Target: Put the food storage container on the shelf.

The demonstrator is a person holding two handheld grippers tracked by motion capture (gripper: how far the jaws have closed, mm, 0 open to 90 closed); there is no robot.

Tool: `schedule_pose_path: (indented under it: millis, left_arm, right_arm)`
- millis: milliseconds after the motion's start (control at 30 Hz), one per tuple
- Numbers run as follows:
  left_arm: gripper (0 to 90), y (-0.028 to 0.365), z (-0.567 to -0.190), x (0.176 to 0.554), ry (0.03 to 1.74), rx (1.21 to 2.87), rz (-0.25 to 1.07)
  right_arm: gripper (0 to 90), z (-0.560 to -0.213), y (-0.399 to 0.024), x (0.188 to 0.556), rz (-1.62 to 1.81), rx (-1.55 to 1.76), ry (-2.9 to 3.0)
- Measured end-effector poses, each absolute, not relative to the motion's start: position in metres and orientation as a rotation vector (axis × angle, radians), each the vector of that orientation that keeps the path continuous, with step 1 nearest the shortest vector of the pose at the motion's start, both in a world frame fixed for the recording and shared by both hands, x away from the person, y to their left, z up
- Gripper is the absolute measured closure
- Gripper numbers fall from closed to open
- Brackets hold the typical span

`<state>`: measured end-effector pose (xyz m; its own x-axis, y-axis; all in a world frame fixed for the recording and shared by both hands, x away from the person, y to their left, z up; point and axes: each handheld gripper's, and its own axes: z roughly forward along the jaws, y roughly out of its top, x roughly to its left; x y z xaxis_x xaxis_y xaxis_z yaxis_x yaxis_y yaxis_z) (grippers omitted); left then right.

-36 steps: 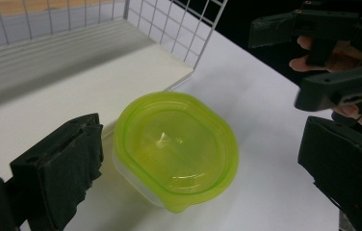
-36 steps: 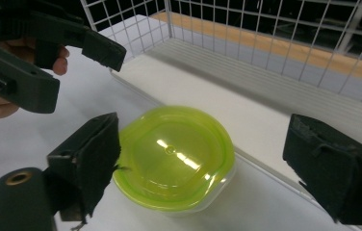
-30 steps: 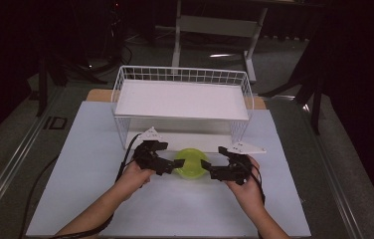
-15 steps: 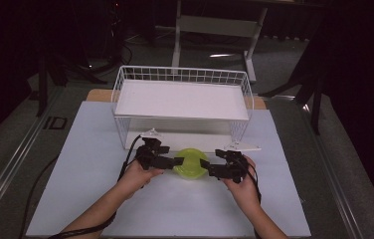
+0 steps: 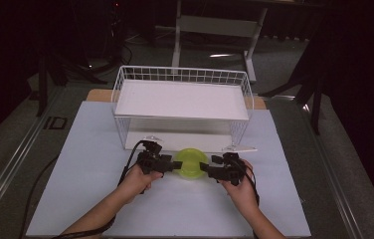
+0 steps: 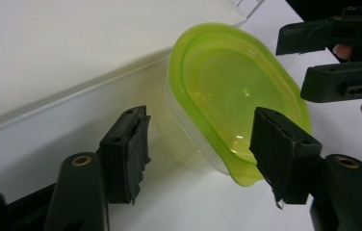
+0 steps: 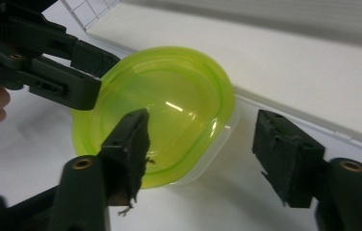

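A: Two grippers, one tub. We have the left gripper [image 5: 177,164] on one side of the tub [image 5: 191,162] and the right gripper [image 5: 204,167] on the other, both at its rim in the high view.

B: Where do we place the tub itself?

A: On the white counter [image 5: 85,164], just in front of the wire basket [image 5: 182,75], between our two hands. It is a clear tub with a green lid [image 6: 237,91] on top, and it stands upright.

B: And the fingers of the left gripper?

A: In the left gripper view they straddle the near end of the tub. The fingers [image 6: 131,144] have just been closing, yet both pads stand a little off the tub wall and the lid rim, so we call them released, with the tub between them.

B: The right one?

A: Much the same. In the right gripper view one of its fingers [image 7: 128,144] lies over the lid's edge and the other stands well clear, beside the tub, above bare counter. They too have just been closing, and we see no squeeze on the lid, so released again. Whether the near pad touches the lid we cannot tell.

B: What lies behind?

A: The basket's white tray [image 5: 180,99], and beyond it a dark floor.
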<state>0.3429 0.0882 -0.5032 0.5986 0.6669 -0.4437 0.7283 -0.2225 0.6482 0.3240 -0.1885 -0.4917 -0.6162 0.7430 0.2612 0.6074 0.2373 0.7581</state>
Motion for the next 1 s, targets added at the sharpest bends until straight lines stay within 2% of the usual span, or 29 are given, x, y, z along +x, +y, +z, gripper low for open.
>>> schedule_pose_path:
  millis: [133, 167, 333, 367, 400, 433, 533, 900, 1000]
  left_arm:
    - [49.1, 0.088, -0.506, 0.344, 1.106, 1.946, -0.132]
    - [54.8, 0.088, -0.505, 0.343, 1.104, 1.943, -0.134]
    - [59.8, 0.088, -0.504, 0.341, 1.097, 1.942, -0.144]
    - [61.0, 0.088, -0.504, 0.341, 1.094, 1.947, -0.136]
    - [61.0, 0.088, -0.503, 0.340, 1.096, 1.944, -0.133]
    - [64.6, 0.088, -0.503, 0.339, 1.101, 1.937, -0.135]
    - [65.6, 0.087, -0.502, 0.336, 1.090, 1.936, -0.126]
    - [72.5, 0.091, -0.502, 0.325, 1.087, 1.929, -0.143]
    - [80.3, 0.091, -0.502, 0.322, 1.105, 1.944, -0.109]
  right_arm:
    - [39.7, -0.495, -0.186, 0.326, 1.288, 1.326, 2.353]
    - [40.0, -0.496, -0.186, 0.326, 1.288, 1.359, 2.361]
    - [44.1, -0.498, -0.186, 0.327, 1.288, 1.404, 2.387]
    - [54.8, -0.497, -0.188, 0.327, 1.307, 1.431, 2.395]
    - [54.8, -0.497, -0.188, 0.327, 1.307, 1.431, 2.395]
    - [58.2, -0.496, -0.189, 0.327, 1.306, 1.435, 2.381]
    - [65.0, -0.496, -0.191, 0.326, 1.315, 1.432, 2.388]
    - [71.5, -0.492, -0.188, 0.318, 1.324, 1.430, 2.410]
    - [79.4, -0.491, -0.187, 0.315, 1.336, 1.423, 2.417]
